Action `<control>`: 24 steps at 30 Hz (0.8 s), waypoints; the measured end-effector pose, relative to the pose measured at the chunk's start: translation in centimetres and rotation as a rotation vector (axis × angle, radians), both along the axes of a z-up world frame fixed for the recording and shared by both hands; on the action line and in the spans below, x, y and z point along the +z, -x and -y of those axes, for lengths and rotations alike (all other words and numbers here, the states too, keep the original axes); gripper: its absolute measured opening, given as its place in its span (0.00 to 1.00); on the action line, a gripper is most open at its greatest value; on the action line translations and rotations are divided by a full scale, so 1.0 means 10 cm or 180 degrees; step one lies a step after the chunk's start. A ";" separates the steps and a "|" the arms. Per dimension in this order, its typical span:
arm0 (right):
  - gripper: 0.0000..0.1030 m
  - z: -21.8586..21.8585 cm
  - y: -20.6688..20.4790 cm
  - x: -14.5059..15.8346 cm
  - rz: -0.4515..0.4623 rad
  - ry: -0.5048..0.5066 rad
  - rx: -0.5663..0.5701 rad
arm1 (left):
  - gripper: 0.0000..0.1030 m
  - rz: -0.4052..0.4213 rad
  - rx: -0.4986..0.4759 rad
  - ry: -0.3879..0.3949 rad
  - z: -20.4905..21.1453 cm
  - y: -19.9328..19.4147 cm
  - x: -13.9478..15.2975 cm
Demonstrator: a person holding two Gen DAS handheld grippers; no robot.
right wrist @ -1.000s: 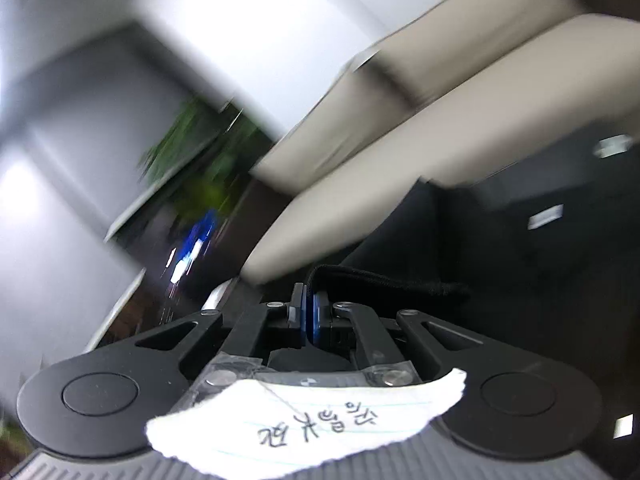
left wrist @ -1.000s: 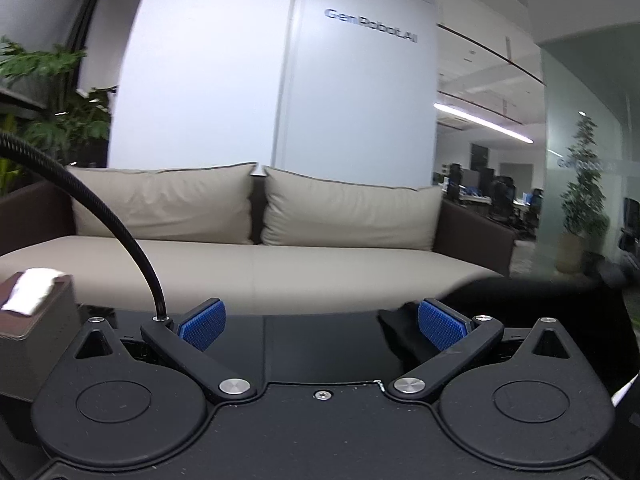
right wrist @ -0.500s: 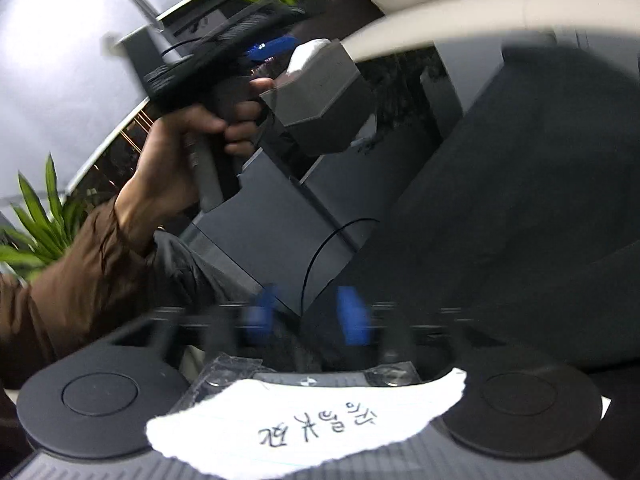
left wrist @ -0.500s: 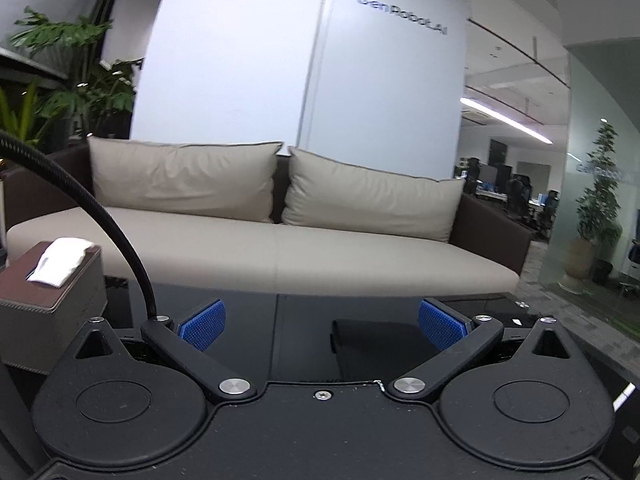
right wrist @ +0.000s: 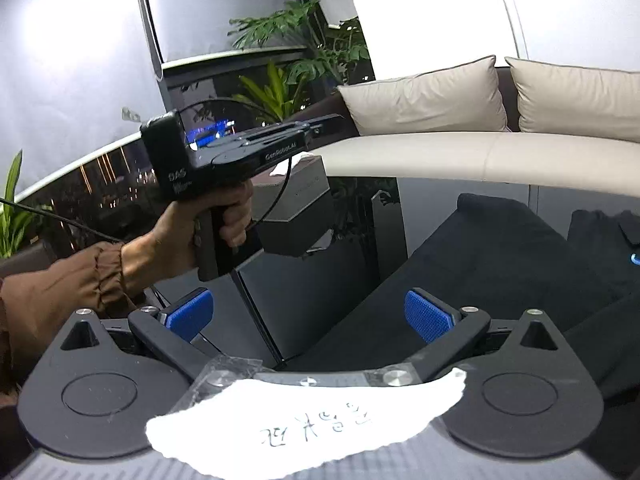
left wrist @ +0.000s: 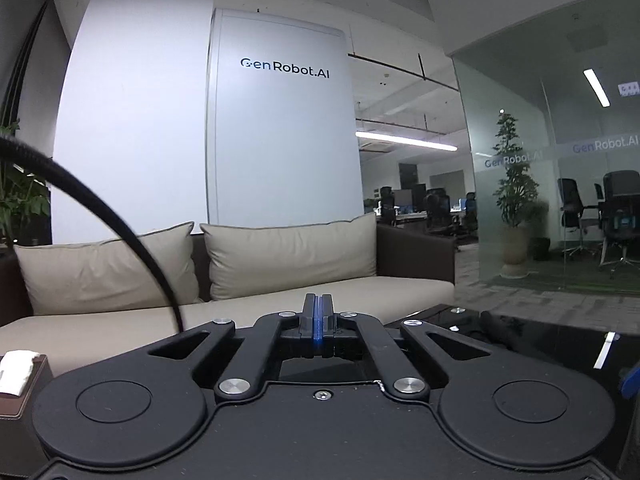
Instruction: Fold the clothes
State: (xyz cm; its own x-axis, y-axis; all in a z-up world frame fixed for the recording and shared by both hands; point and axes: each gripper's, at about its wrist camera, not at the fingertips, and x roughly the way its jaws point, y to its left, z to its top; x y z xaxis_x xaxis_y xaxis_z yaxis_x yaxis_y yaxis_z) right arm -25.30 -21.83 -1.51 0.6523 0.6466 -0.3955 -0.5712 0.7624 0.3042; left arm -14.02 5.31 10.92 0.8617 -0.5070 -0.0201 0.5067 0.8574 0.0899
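Observation:
A black garment (right wrist: pixel 492 264) lies folded on the glossy black table (right wrist: pixel 380 216), ahead and to the right of my right gripper (right wrist: pixel 308 316). Its jaws are opening, the blue pads (right wrist: pixel 428 314) stand far apart, and nothing is between them. My left gripper (left wrist: pixel 318 320) is shut with nothing in it and points level at the beige sofa (left wrist: pixel 280 304). The right wrist view shows that left gripper (right wrist: pixel 328 119) from the side, held over the table's left part by a hand (right wrist: pixel 192 236) in a brown sleeve. A dark edge of the garment (left wrist: pixel 508 326) shows at the right.
A grey tissue box (right wrist: pixel 296 208) stands on the table under the left gripper, and appears as the tissue box (left wrist: pixel 16 372) at lower left. Behind it are the sofa's cushions (right wrist: pixel 424 96). Plants (right wrist: pixel 304 48) line the left wall, and a cable (left wrist: pixel 120 232) arcs across.
My right gripper let go of the black cloth edge it was pinching, opened wide and swung left over the table. My left gripper's jaws went from wide open to shut, and its view turned.

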 end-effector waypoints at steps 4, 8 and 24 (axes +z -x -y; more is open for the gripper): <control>1.00 -0.11 0.00 -0.09 -0.0034 -0.0024 -0.0004 | 0.00 0.0033 0.0035 0.0031 -0.02 0.01 -0.02; 1.00 -0.13 -0.04 -0.16 -0.0071 -0.0055 -0.0043 | 0.00 -0.0026 0.0046 0.0055 0.05 0.07 -0.04; 0.82 -0.27 0.18 -0.09 0.0788 0.0849 -0.1222 | 0.99 -0.0263 0.0218 0.0587 -0.15 0.04 -0.05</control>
